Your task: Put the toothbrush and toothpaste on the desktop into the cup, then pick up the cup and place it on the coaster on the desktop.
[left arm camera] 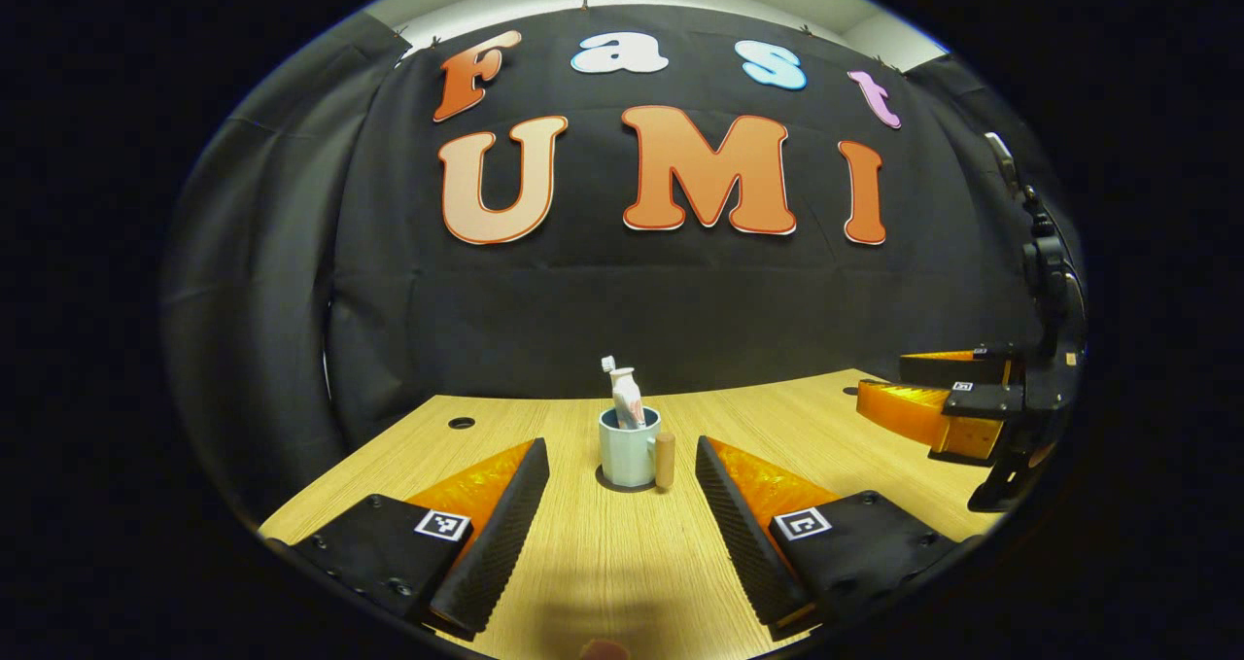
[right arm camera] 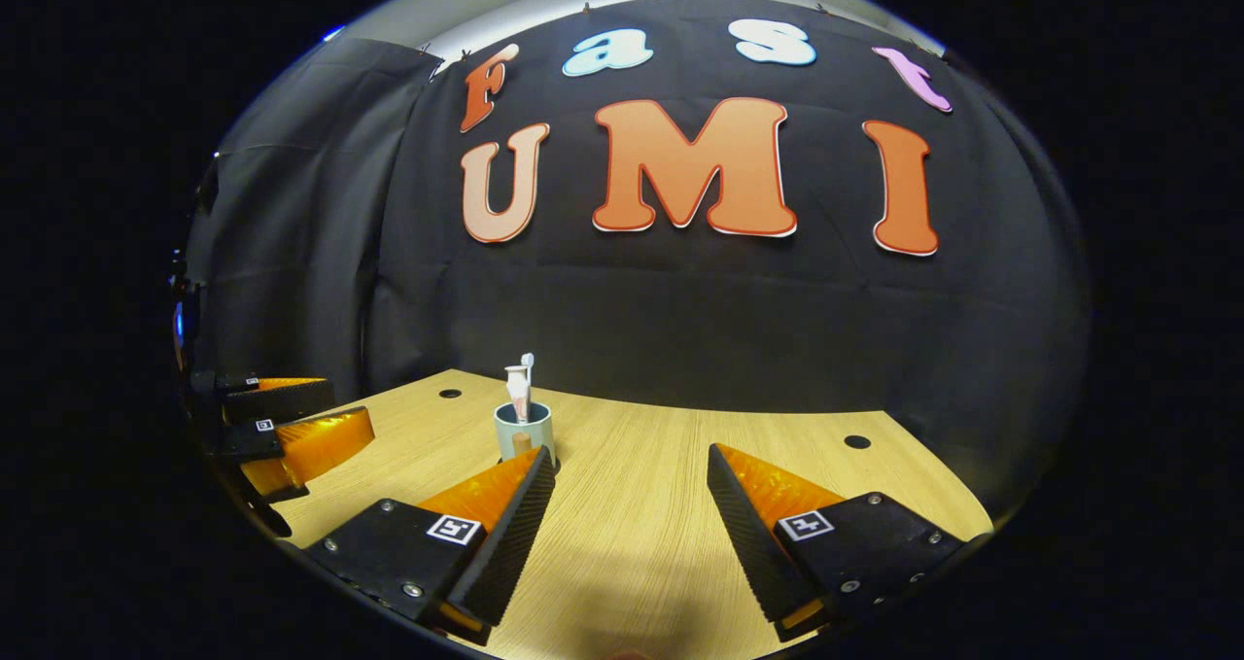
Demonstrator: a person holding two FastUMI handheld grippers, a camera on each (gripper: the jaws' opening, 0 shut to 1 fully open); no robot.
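Observation:
A pale blue-green cup (left arm camera: 627, 454) with a wooden handle (left arm camera: 665, 460) stands upright on the wooden desktop (left arm camera: 603, 563). A thin dark coaster (left arm camera: 616, 487) shows under its base. Inside it stand a white toothbrush (left arm camera: 608, 363) and a pink-and-white toothpaste tube (left arm camera: 627, 399). My left gripper (left arm camera: 620, 443) is open, with the cup beyond its fingertips and centred between them. My right gripper (right arm camera: 630, 451) is open with nothing between its fingers. In its view the cup (right arm camera: 523, 430) stands just past its left finger, with the toothbrush (right arm camera: 528, 360) and toothpaste (right arm camera: 517, 388) sticking up.
The right gripper (left arm camera: 957, 407) hovers at the table's right side, apart from the cup. The left gripper (right arm camera: 292, 432) hovers at the far left. Small round holes (left arm camera: 462, 423) (right arm camera: 857, 441) sit in the desktop near the back, where the black cloth wall closes it off.

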